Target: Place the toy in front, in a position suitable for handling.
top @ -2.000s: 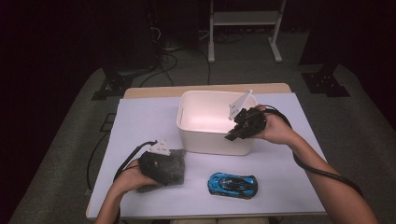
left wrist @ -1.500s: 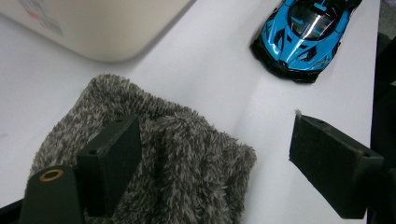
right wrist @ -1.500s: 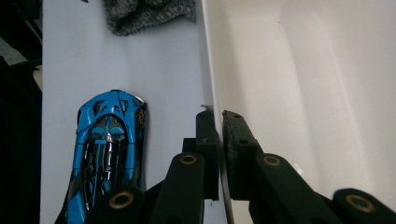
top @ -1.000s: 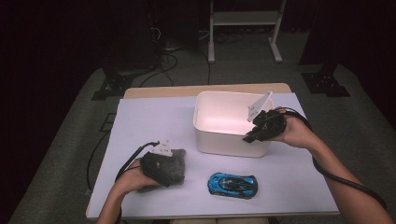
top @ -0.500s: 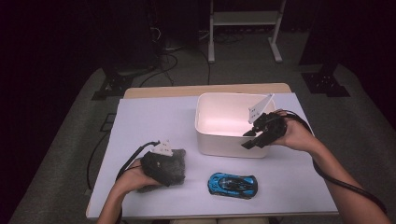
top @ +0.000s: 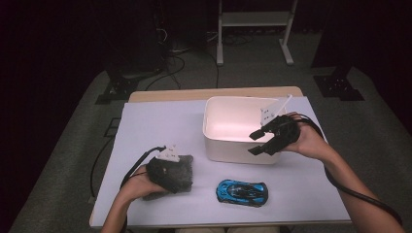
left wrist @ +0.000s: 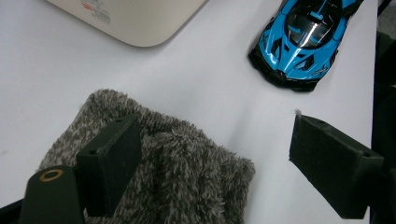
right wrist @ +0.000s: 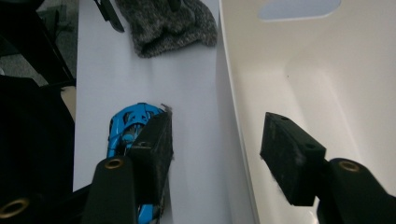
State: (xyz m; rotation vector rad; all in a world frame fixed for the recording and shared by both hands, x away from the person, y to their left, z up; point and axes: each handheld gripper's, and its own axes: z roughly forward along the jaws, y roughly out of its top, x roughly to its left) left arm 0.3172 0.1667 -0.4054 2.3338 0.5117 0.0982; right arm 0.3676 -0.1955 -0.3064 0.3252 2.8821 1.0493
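Item one, white bin (top: 228, 145): rectangular, open-topped, rounded corners, standing on the far right part of the pale sheet that covers the table (top: 160, 121). Its inside looks bare in my high view and in my right gripper view.

Item two, right gripper (top: 260, 141): I hold it at the bin's near right corner, jaws pointing left. The jaws straddle the bin's wall, one over the inside, one outside above the sheet. They have just been opening and now stand apart with a clear gap on both sides of the wall; the pads press on nothing. I log it as released, moderately wide.

Item three, grey fuzzy cloth (top: 171, 171): a crumpled, shaggy piece lying on the near left of the sheet, well apart from the bin.

Item four, left gripper (left wrist: 205, 163): resting over the cloth. In my left gripper view the jaws stand wide; one pad lies against the pile of the cloth, the other hangs free above bare sheet. Nothing is clamped.

Item five, blue toy car (top: 242, 192): a low sports model with black detailing, lying near the front edge of the sheet, just right of the cloth and nearer than the bin, touching neither.
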